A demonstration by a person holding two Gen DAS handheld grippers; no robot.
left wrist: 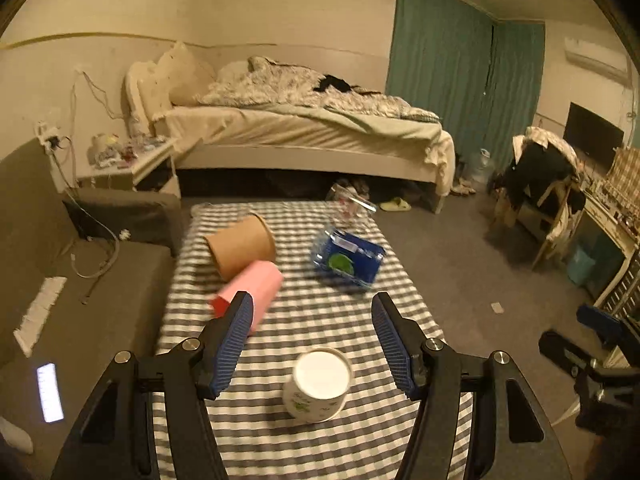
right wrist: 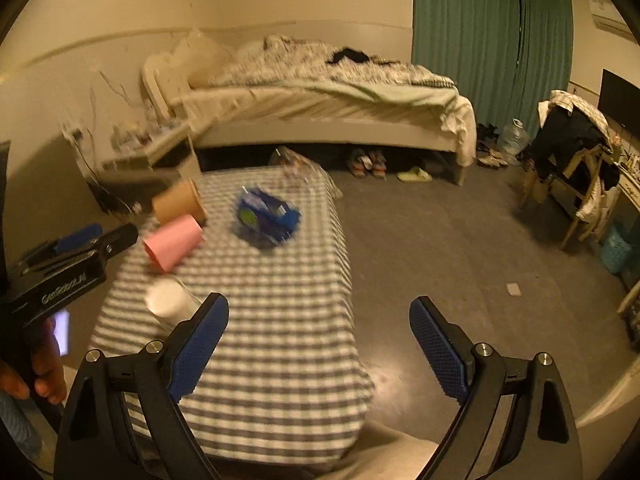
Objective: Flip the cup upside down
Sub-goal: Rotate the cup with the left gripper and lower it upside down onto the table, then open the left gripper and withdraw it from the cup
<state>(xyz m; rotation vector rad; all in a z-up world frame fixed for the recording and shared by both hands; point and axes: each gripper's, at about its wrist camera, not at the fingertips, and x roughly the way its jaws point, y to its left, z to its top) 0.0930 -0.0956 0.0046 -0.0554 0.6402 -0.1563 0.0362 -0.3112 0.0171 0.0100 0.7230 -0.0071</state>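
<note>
Where left tongs [left wrist: 314, 320] gape, cup [left wrist: 318, 384] sits below.

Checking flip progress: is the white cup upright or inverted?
Looks inverted: the white cup stands on the checkered table, flat closed end up, wider rim down.

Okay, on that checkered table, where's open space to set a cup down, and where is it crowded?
The checkered table is bare between the white cup and the blue packet, along its right edge, and on the near end in the right wrist view. The far left is crowded: the pink cup lies touching the brown cup.
</note>
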